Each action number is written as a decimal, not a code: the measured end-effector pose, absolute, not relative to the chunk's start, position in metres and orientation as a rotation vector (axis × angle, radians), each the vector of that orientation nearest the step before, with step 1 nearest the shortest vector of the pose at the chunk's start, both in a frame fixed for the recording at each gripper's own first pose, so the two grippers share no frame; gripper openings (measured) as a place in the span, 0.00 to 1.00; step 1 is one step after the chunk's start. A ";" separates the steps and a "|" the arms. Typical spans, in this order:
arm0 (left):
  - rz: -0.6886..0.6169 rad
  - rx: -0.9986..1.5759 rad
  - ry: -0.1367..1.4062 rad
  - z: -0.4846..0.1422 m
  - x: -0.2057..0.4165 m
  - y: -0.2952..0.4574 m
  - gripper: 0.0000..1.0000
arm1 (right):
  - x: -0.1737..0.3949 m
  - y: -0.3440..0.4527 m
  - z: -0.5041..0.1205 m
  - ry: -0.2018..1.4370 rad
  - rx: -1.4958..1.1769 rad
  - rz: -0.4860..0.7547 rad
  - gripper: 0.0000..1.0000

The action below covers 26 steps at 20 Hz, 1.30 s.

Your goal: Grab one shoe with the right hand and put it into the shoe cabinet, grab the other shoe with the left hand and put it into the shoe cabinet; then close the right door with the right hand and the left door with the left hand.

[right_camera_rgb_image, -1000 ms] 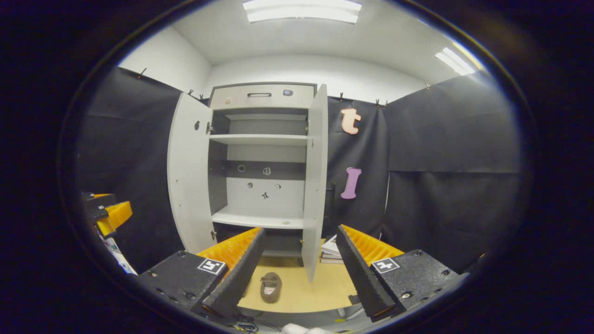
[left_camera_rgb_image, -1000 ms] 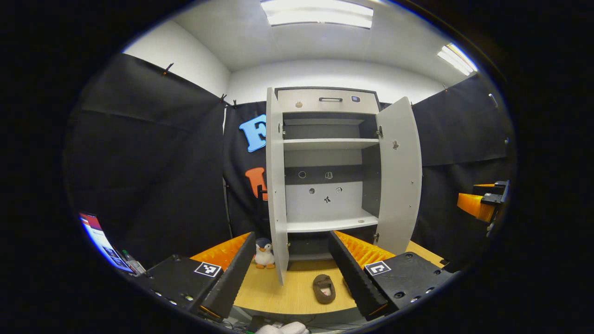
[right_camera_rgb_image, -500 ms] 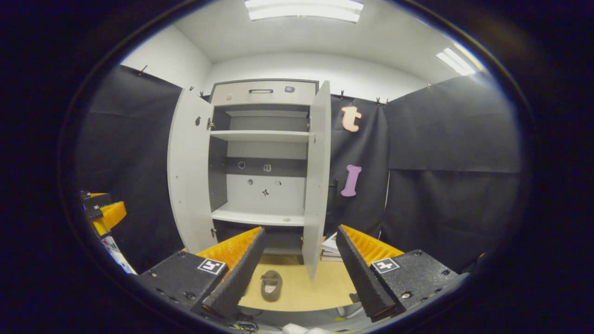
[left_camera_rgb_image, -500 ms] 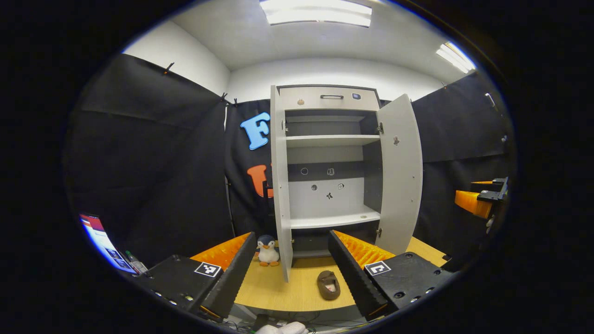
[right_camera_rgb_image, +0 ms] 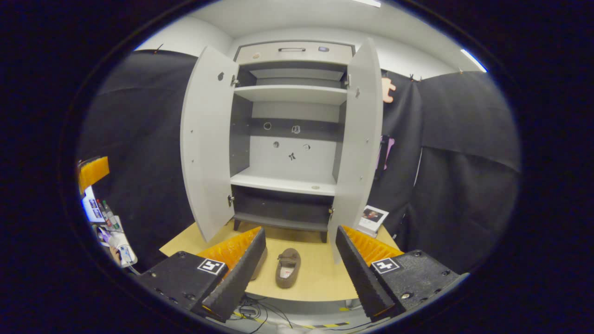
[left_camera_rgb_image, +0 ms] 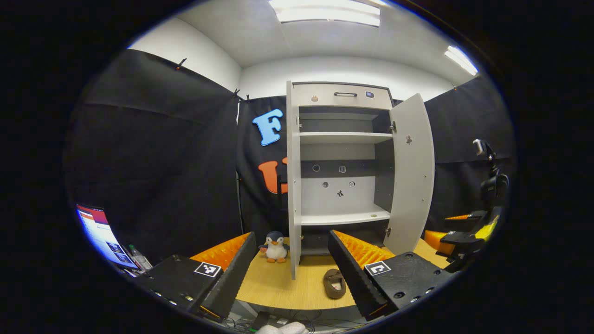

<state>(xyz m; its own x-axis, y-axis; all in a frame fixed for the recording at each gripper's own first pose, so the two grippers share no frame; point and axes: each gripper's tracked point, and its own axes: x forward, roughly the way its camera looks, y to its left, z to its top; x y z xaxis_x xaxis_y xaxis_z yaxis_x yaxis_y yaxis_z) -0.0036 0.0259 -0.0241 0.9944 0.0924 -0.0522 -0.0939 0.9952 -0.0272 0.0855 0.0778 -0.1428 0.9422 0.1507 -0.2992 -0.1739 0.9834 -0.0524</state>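
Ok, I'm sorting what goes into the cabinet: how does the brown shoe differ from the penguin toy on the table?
The shoe is plain brown; the penguin is black and white with orange feet.
The shoe lies flat on its sole; the penguin stands upright.
The shoe lies in front of the cabinet opening; the penguin stands on the outer side of the open left door.
Both rest on the wooden table, outside the cabinet.

Left tool [left_camera_rgb_image: 292,273], right tool [right_camera_rgb_image: 299,269] agape, empty.
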 end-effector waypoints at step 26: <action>0.286 0.042 0.157 -0.049 0.087 0.040 0.96 | 0.285 0.148 -0.492 0.848 0.085 0.220 0.86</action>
